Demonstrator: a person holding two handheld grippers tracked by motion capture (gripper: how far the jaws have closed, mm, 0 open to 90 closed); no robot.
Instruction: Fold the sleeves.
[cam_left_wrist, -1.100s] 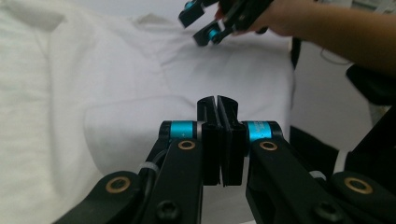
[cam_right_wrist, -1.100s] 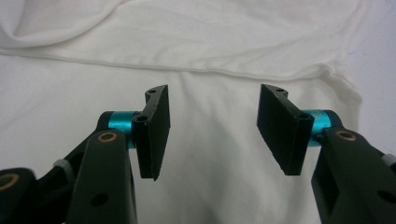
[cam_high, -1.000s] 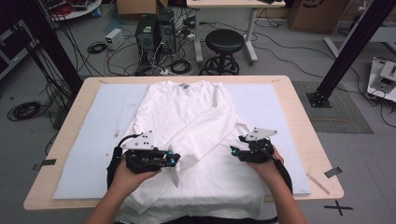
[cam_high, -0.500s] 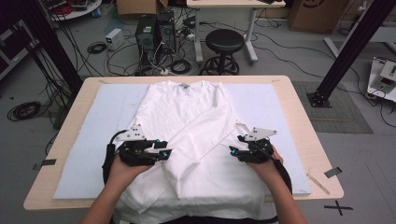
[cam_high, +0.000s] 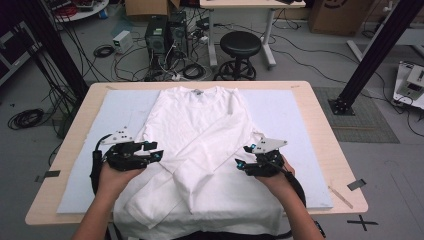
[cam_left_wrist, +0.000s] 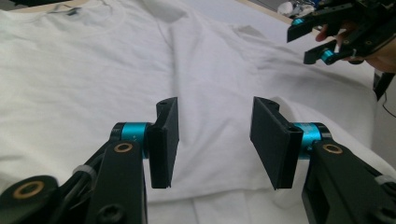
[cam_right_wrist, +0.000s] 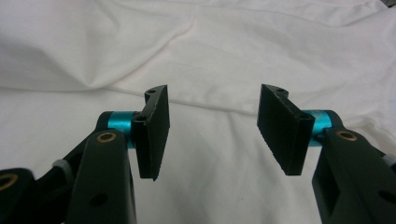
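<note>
Shirt: white shirt (cam_high: 200, 135), long sleeves folded across its front, hem overhanging desk (cam_high: 320, 125).
Left tool (cam_high: 156, 155): jaws just opening, empty.
Right tool (cam_high: 241, 156): agape, empty.
Around: pale blue mat (cam_high: 295, 115) beneath.

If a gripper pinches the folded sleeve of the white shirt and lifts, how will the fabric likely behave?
The white cotton long-sleeved shirt will probably go limp: it lies flat with soft creases and its hem droops over the edge of the light wooden table. The folded sleeve would likely unfold and dangle. It looks thin and light, so a push should bunch it up.
</note>
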